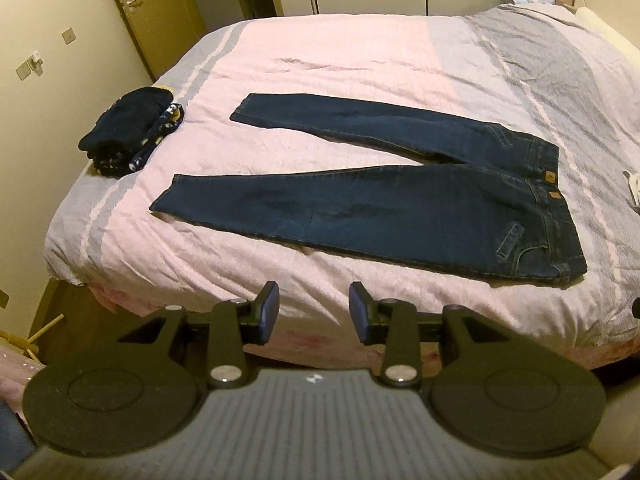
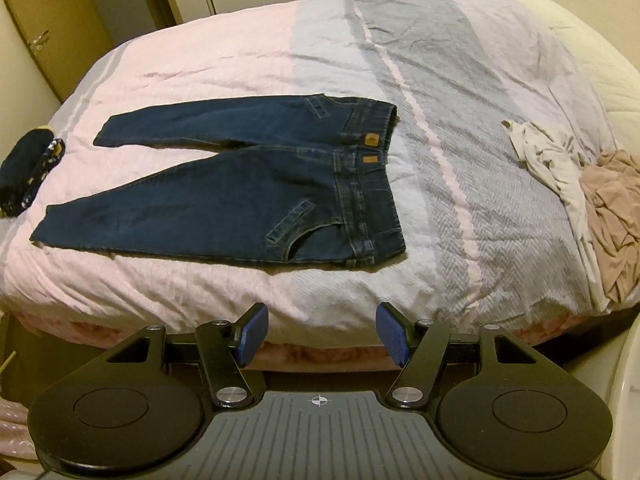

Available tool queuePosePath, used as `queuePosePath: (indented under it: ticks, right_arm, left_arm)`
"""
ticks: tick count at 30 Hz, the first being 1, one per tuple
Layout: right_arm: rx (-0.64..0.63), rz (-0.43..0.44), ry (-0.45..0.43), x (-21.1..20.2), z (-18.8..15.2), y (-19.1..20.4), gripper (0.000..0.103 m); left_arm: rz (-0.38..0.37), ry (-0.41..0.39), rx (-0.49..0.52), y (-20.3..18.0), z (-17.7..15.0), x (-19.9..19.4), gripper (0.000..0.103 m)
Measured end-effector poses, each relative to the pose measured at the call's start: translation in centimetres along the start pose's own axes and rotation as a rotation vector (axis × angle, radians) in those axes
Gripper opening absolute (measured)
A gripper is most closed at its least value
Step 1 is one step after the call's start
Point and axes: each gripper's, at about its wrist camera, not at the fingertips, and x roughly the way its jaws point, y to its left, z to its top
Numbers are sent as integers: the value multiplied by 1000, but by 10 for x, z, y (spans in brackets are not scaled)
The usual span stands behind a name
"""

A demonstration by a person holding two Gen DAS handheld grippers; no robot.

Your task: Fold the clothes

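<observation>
1. We see the jeans (image 1: 400, 196) lying flat across the middle of the bed (image 1: 320, 60), legs spread toward the frame's left.
2. Our left tool (image 1: 314, 314) hangs at bottom centre, jaws apart, holding nothing.
3. Our right tool (image 2: 322, 334) likewise stands apart and empty.
4. Folded dark clothes (image 1: 128, 132) sit at the left; crumpled clothes (image 2: 576, 184) at the right.

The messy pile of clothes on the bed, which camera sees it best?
The right wrist view: the crumpled white and pinkish pile of clothes lies there in full, right of the jeans. The left wrist view catches only a white scrap at its edge.
</observation>
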Motion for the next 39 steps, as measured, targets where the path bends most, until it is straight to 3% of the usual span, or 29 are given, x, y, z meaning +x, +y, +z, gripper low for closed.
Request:
queuePosePath:
  ticks: [10, 22, 28, 31, 35, 39]
  right_arm:
    - [7, -9, -10, 1, 3, 3, 63]
    - [3, -45, -11, 22, 26, 25, 63]
    - [69, -44, -35, 48, 61, 32, 63]
    - [170, -28, -71, 61, 83, 21, 63]
    - [279, -14, -121, 78, 107, 5, 63]
    - [360, -71, -119, 94, 118, -9, 63]
  left_arm:
    - [-6, -5, 5, 9, 6, 4, 36]
    - [-20, 23, -10, 32, 30, 46, 36]
    - [-69, 4, -5, 54, 70, 87, 36]
    - [-102, -23, 11, 69, 101, 114, 36]
    - [-143, -49, 73, 83, 145, 155, 36]
    - [-209, -55, 189, 79, 188, 198, 36]
